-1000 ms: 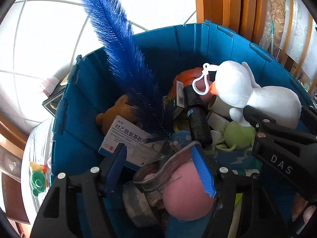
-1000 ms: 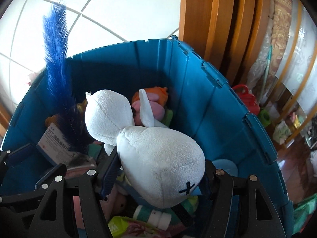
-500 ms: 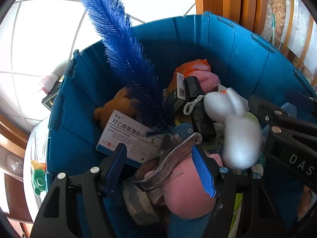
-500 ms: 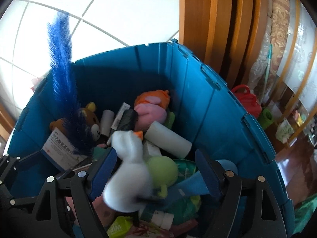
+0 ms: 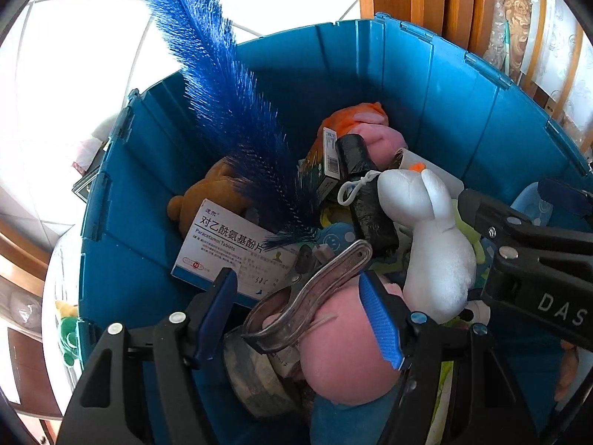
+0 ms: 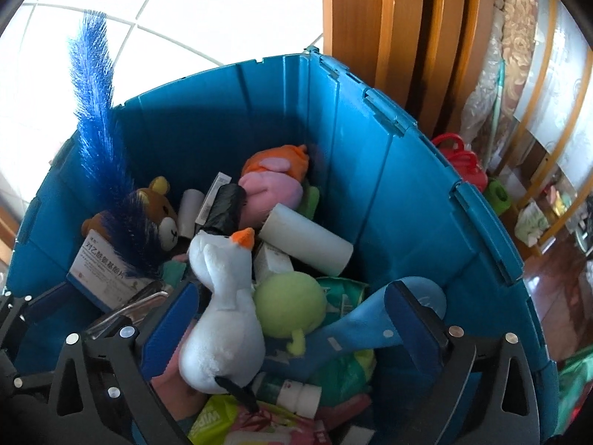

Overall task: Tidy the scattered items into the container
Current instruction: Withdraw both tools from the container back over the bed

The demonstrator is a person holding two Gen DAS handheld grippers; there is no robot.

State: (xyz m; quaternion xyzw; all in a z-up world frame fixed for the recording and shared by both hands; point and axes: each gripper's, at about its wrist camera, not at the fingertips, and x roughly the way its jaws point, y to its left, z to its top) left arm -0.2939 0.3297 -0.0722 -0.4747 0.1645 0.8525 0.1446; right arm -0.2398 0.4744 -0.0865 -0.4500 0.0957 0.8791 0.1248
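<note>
The blue bin (image 6: 407,193) (image 5: 444,92) is full of toys and packets. A white duck plush (image 6: 222,319) (image 5: 433,256) lies on the pile, free of any grip. My right gripper (image 6: 291,296) hangs over it with its jaws opening wide; the duck leans near the left finger and the pads do not press on it. My left gripper (image 5: 296,282) hovers open above a metal clip (image 5: 318,285) and a pink plush (image 5: 344,352). A tall blue feather (image 5: 222,111) stands up from the pile beside a paracetamol box (image 5: 222,244).
A brown bear (image 6: 163,218), a white roll (image 6: 307,237), a black roll (image 5: 363,193) and a green plush (image 6: 289,304) also lie in the bin. Wooden furniture (image 6: 370,18) stands behind it. A red item (image 6: 459,155) and a green toy (image 5: 68,330) sit outside, on the white tiled floor (image 5: 74,74).
The right gripper held the white duck plush, then opened; the duck dropped onto the pile in the bin. The left gripper has not moved.
</note>
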